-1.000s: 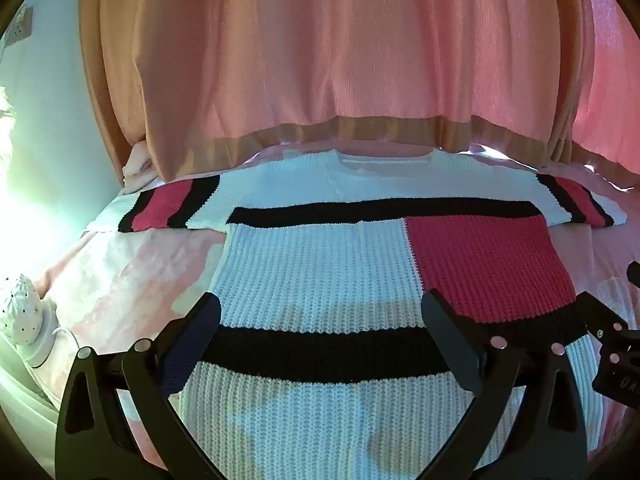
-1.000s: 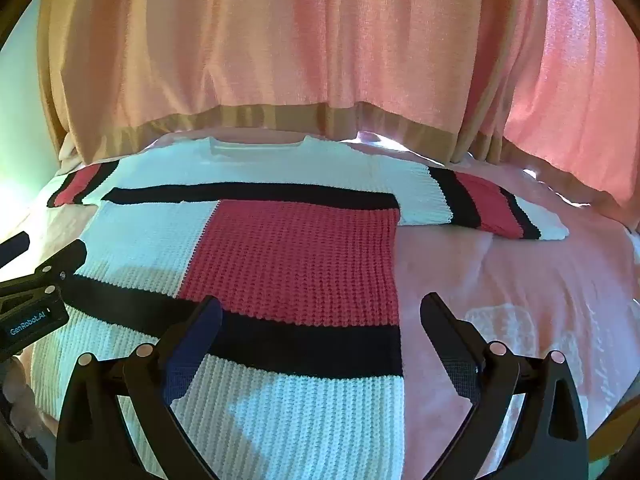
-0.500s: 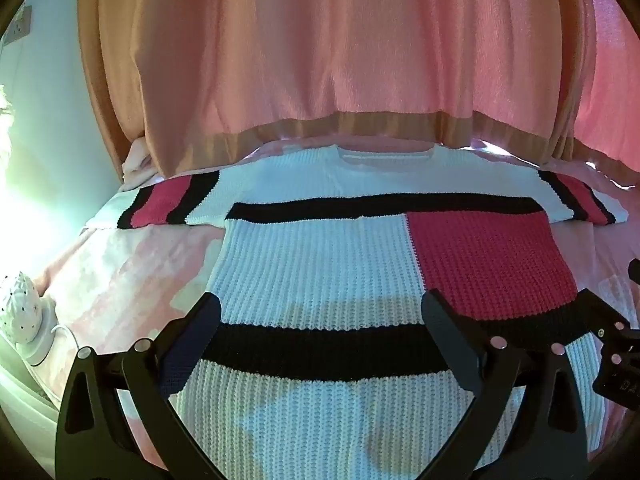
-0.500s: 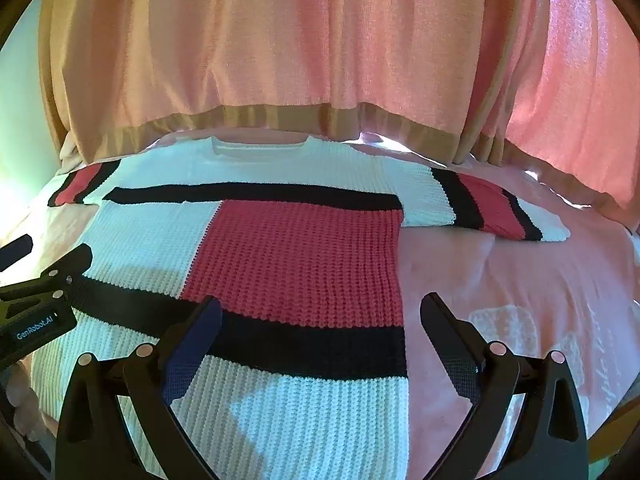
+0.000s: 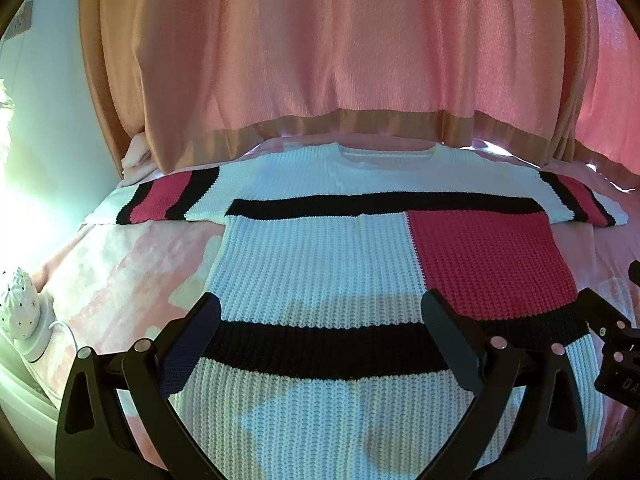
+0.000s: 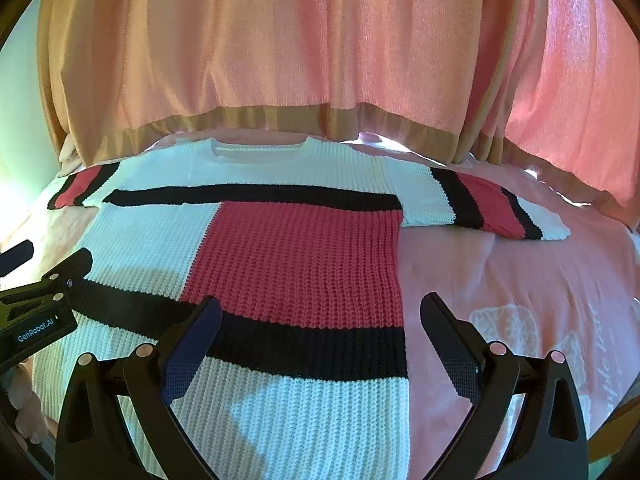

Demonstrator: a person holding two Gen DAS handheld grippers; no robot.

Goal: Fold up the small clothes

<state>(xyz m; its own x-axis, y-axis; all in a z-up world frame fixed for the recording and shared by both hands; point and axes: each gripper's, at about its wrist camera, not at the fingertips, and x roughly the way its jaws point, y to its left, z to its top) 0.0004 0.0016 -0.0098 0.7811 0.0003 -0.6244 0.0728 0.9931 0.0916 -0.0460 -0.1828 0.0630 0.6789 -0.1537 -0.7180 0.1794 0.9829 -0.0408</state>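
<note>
So we've got a knit sweater (image 5: 320,264) spread flat on the pink bedspread (image 6: 520,280), neck at the far end by the curtain (image 5: 340,60), both sleeves stretched straight out to the left and right. It's white with black bands and a big red block on the right half of the chest.

Our left gripper (image 5: 320,320) hangs over the near left part of the sweater, around the lower black band, with its fingers (image 5: 448,332) spread wide and nothing between them. Our right gripper (image 6: 320,320) is over the near right edge, also released and wide apart, one finger above the knit and the other above bare bedspread. Neither looks to be touching the fabric.

Each one shows at the edge of the other's view. Off at the near left there's a small white lamp (image 5: 20,308) with a cord.
</note>
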